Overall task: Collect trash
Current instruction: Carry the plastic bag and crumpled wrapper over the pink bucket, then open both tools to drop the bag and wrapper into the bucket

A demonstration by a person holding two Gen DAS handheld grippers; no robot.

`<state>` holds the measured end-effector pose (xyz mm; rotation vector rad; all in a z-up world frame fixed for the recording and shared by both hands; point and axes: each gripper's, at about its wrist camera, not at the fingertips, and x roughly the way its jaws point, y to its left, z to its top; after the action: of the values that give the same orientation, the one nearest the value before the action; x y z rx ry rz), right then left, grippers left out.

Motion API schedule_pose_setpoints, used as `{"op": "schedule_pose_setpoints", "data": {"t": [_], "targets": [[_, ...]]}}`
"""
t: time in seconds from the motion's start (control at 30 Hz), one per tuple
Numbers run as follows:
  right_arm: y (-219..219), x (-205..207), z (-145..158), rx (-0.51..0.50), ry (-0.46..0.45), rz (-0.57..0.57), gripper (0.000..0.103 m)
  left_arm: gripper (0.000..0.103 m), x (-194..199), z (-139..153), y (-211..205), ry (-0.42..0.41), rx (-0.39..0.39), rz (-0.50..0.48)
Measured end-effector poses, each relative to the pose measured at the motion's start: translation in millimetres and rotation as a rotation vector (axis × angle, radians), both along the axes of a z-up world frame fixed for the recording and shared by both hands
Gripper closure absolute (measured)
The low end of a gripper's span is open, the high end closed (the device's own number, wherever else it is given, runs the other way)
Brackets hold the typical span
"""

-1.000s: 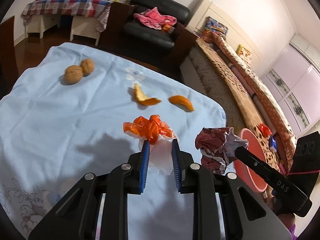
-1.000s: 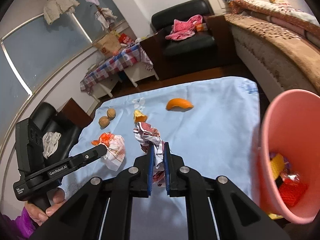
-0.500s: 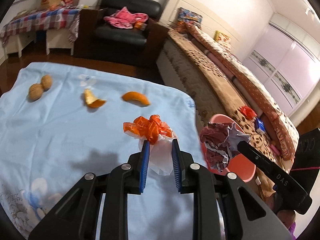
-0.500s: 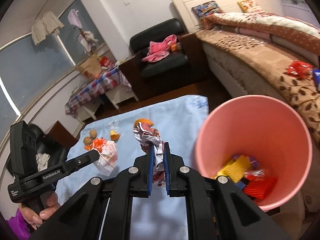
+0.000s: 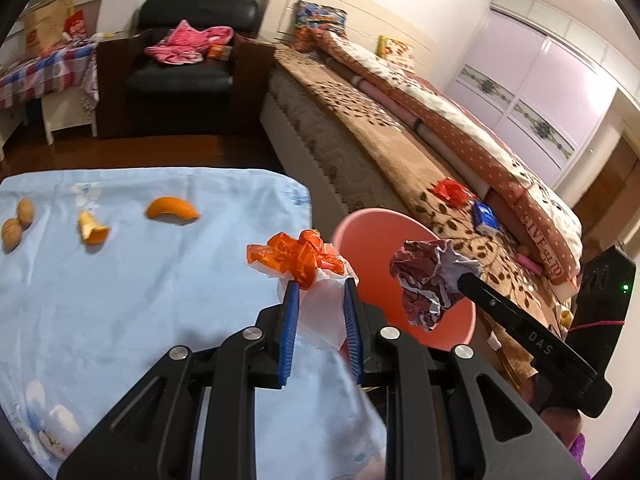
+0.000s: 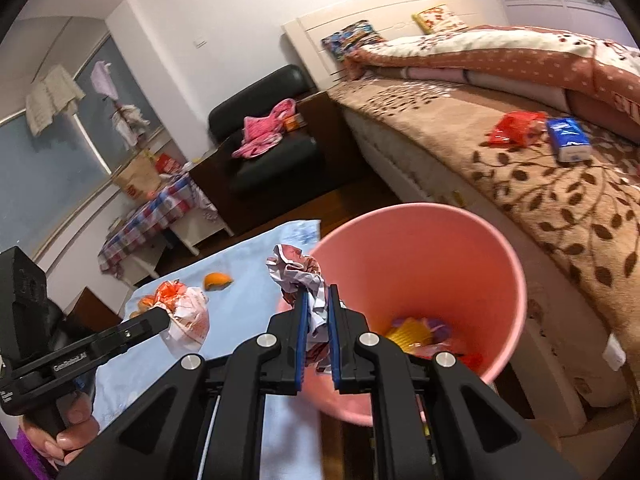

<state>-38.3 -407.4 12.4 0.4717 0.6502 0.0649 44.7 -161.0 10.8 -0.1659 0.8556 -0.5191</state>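
My left gripper (image 5: 319, 289) is shut on a crumpled orange-and-white plastic bag (image 5: 304, 260), held above the table's right edge just left of the pink bin (image 5: 376, 224). In the right wrist view that bag (image 6: 184, 312) hangs from the left gripper's tip. My right gripper (image 6: 316, 300) is shut on a crumpled red-and-white paper wad (image 6: 298, 276), held over the near rim of the pink bin (image 6: 500, 256). The wad (image 5: 428, 280) also shows in the left wrist view, over the bin's mouth. Coloured trash (image 6: 412, 332) lies in the bin's bottom.
Two orange peels (image 5: 172, 210) (image 5: 92, 230) and two walnuts (image 5: 18, 222) lie on the light blue tablecloth (image 5: 120, 300). A bed with a brown leaf-patterned blanket (image 6: 540, 184) stands right behind the bin, with a red wrapper (image 6: 516, 128) and blue packet (image 6: 568, 144) on it. A black armchair (image 5: 188, 56) is beyond the table.
Both grippers have swung right, from over the tablecloth to the bin, each keeping its hold. The bin now fills the right wrist view, and the wad hangs over its mouth.
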Motion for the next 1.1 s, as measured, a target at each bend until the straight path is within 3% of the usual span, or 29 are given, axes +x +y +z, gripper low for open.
{"op": "schedule_pose_setpoints", "data": {"t": [0.57,1.1], "targets": [[-51,-3,-24,0.014,0.035,-0.1,0.094,0.081,3,-12,-79,0.004,0.036,-0.147],[-63,-3,-42,0.035,0.064,-0.127,0.094,0.081,4,-35,-105,0.057,0.07,-0.205]]}}
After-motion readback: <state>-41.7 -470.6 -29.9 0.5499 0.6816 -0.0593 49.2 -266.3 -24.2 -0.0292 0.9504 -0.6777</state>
